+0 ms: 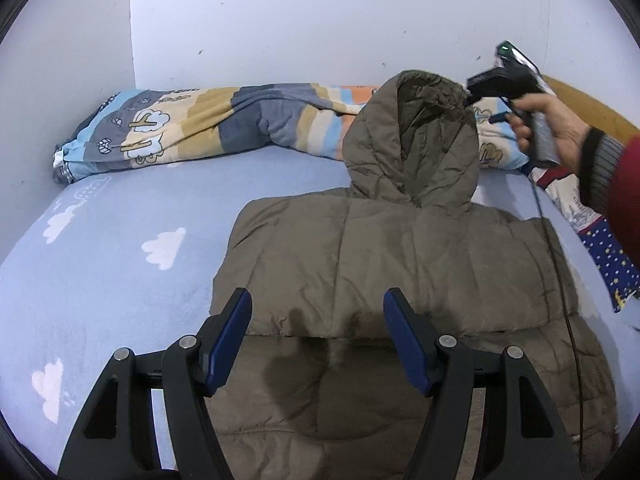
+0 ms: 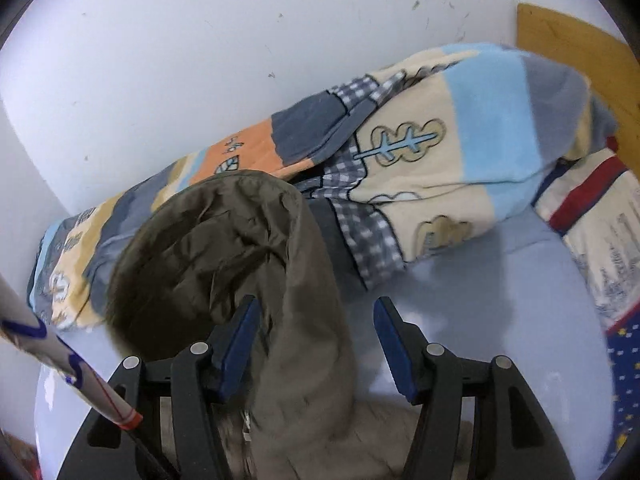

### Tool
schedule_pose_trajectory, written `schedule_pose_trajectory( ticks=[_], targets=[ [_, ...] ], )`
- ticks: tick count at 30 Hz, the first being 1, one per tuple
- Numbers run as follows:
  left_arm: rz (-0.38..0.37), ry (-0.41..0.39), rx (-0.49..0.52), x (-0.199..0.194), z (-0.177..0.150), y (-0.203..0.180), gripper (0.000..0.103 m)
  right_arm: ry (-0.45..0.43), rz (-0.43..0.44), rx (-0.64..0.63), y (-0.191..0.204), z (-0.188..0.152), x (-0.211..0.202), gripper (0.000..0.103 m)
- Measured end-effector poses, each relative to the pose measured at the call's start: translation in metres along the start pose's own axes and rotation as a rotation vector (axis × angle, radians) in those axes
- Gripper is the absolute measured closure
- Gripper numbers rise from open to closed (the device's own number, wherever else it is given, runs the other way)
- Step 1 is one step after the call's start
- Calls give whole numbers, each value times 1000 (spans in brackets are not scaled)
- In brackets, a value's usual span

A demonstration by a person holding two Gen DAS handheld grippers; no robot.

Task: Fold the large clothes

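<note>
Jacket hood (image 2: 248, 240) between parted right fingers (image 2: 240, 340)

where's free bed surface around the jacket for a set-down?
Free: bare sheet left of the jacket, up to the rolled blanket; small patch right of the hood. Crowded: the far edge, and patterned bedding on the right.

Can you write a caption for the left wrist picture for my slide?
A folded brown puffer jacket lies on a cloud-print bed sheet while the right gripper reaches its hood.
</note>
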State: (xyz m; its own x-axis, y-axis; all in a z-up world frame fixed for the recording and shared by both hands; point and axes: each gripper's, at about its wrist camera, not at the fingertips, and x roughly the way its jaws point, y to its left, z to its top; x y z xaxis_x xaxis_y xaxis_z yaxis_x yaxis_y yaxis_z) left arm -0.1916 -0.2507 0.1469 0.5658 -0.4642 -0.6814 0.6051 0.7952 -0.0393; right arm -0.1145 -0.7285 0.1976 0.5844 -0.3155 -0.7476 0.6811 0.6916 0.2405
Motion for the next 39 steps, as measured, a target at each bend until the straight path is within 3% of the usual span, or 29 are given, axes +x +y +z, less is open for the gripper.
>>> schedule_pose_trajectory(
  ticks=[4, 5, 6, 7, 11, 18, 23, 26, 29, 32, 34, 39],
  targets=[
    [-9, 22, 0, 7, -2, -1, 36, -52, -92, -4, 16, 10, 33, 39],
    [-7, 25, 5, 8, -2, -2, 36, -33, -128, -12, 19, 10, 43, 48],
    [-4, 27, 9, 7, -3, -3, 36, -16, -124, -11, 20, 10, 49, 98],
    [-4, 29, 9, 7, -3, -4, 36, 3, -125, -18, 21, 7, 52, 98],
    [-22, 8, -9, -1, 0, -3, 36, -93, -184, -60, 25, -7, 15, 98],
    [-52, -13, -36, -17, 7, -4, 36, -157, -49, -124, 23, -46, -92, 98],
    [-66, -39, -80, -28, 13, 4, 36, -187, 52, -189, 23, -123, -169, 98],
    [-74, -56, -108, -32, 16, 12, 36, -170, 70, -193, 11, -191, -202, 98],
    [-83, -61, -140, -32, 17, 13, 36, -130, 37, -188, -10, -249, -203, 98],
    [-98, -49, -128, -26, 17, 3, 36, -79, -48, -230, -29, -281, -163, 98],
    [-97, -52, -105, -21, 17, -4, 36, 3, -67, -246, -39, -289, -130, 98],
    [-143, -66, -74, 0, 24, -25, 36, -8, -93, -310, -37, -299, -114, 98]
  ],
)
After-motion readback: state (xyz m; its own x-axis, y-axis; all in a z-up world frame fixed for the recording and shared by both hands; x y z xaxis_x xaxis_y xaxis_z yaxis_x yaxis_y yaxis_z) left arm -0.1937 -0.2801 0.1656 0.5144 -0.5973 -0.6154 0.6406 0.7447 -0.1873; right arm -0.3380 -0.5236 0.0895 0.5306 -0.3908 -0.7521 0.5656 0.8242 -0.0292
